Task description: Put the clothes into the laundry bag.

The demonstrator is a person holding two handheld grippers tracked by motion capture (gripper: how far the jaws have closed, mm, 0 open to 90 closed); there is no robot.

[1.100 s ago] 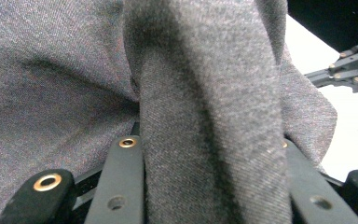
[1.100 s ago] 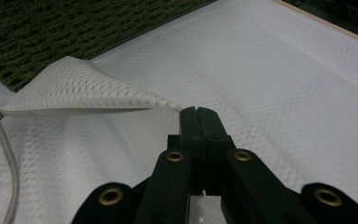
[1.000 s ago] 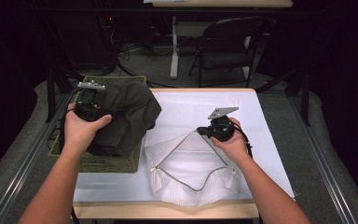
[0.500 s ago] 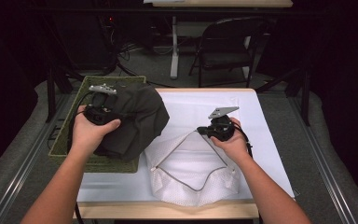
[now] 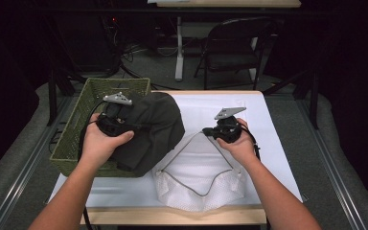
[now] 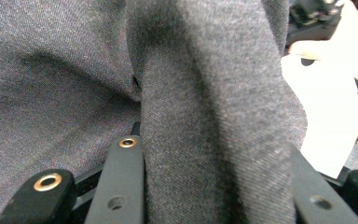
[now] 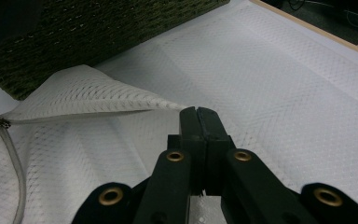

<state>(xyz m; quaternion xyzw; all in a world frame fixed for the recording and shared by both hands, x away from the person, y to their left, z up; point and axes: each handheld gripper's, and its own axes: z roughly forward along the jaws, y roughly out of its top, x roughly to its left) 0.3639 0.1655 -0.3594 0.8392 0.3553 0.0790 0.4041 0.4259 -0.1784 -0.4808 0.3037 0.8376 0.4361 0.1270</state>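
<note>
While the left tool [image 5: 117, 120] carries the dark grey garment [image 5: 155, 129] out over the near corner of the green woven basket [image 5: 76, 129], the job looks to be roughly at its midpoint: the clothing is picked up but not yet in the white mesh laundry bag [image 5: 201, 179]. In the left gripper view a thick fold of the garment [image 6: 214, 140] fills the gap between the jaws, which are clamped onto it from both sides. Most of the cloth hangs over the basket's right rim and droops toward the bag, its lower edge near the zipper opening [image 5: 191, 158], though I cannot tell whether the two touch.

The right tool [image 5: 225, 132] sits over the white-covered tabletop [image 5: 273, 143], jaws pressed together. In the right gripper view the right tool [image 7: 199, 123] pinches a thin edge of the mesh bag [image 7: 84, 102], lifting the top layer so the mouth stands open in a tent shape.

Judging from this, the opening is prepared and the garment is lifted clear of the basket. What remains is to bring the cloth across to the mouth, push it inside, release it, and probably close the zipper afterwards. The bulk of the garment may need feeding in by stages.
</note>
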